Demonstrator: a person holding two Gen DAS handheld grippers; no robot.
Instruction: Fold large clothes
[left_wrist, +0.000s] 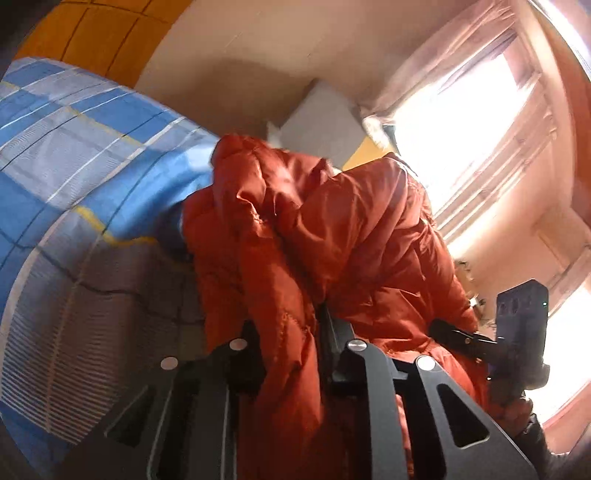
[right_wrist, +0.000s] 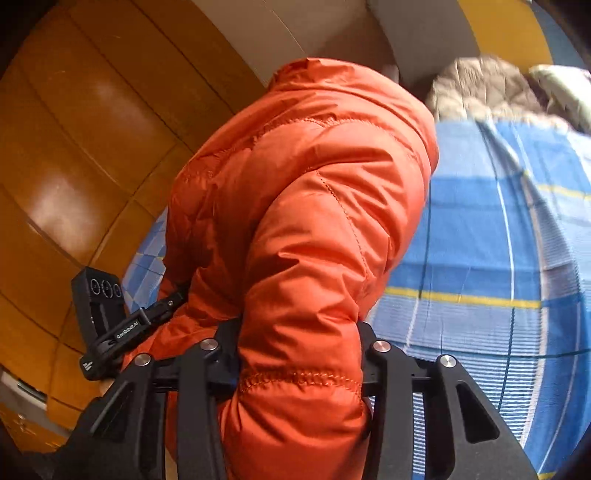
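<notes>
A blue checked bed sheet (right_wrist: 480, 229) spreads beneath wooden wall panels (right_wrist: 74, 147) and a bright window (left_wrist: 454, 125); the orange jacket (right_wrist: 303, 206) hangs above it, blocking both views; left gripper (left_wrist: 291, 354) and right gripper (right_wrist: 299, 354) each clamp its fabric; a brown garment (right_wrist: 487, 88) lies beyond.

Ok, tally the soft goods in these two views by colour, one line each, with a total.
Orange: 1, the puffer jacket, pinched by both the left gripper and the right gripper
Blue plaid: 1, the bed sheet
Grey-brown: 1, the quilted bundle at the sheet's far end
Pale: 1, the pillow beside it
Total: 4
</notes>
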